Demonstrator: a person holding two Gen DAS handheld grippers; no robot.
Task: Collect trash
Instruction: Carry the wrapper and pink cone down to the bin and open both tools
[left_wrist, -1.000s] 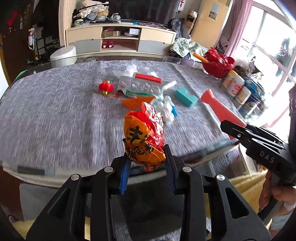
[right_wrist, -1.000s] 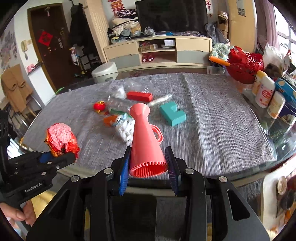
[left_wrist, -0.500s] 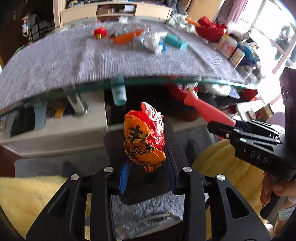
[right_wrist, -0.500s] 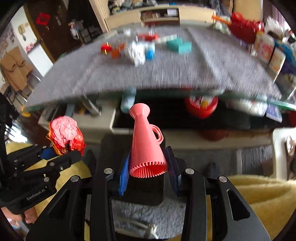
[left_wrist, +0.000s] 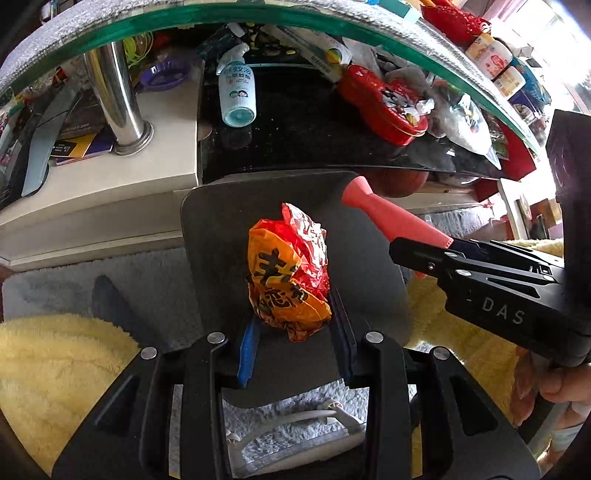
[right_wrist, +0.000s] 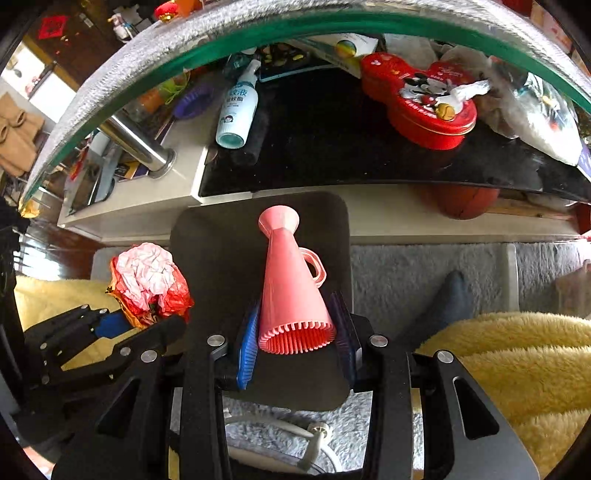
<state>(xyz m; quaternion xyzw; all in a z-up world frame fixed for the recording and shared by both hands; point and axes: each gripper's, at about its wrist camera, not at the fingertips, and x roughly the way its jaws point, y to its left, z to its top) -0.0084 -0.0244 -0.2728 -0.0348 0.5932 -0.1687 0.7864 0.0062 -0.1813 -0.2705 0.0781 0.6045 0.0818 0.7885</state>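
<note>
I count two grippers: the left gripper (left_wrist: 291, 339) with one crumpled orange wrapper (left_wrist: 290, 273), the right gripper (right_wrist: 295, 343) with one pink cone-shaped horn (right_wrist: 291, 291). One dark bin (right_wrist: 218, 251) sits below both. On the shelf under the glass I see one spray bottle (right_wrist: 238, 110), one red tin (right_wrist: 421, 103), one basketball (right_wrist: 465, 201).

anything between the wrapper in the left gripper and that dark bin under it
Nothing visible. The crumpled wrapper, clamped in the left gripper, hangs directly over the dark bin. The pink cone in the right gripper sits off to the side, not beneath the wrapper.
</note>
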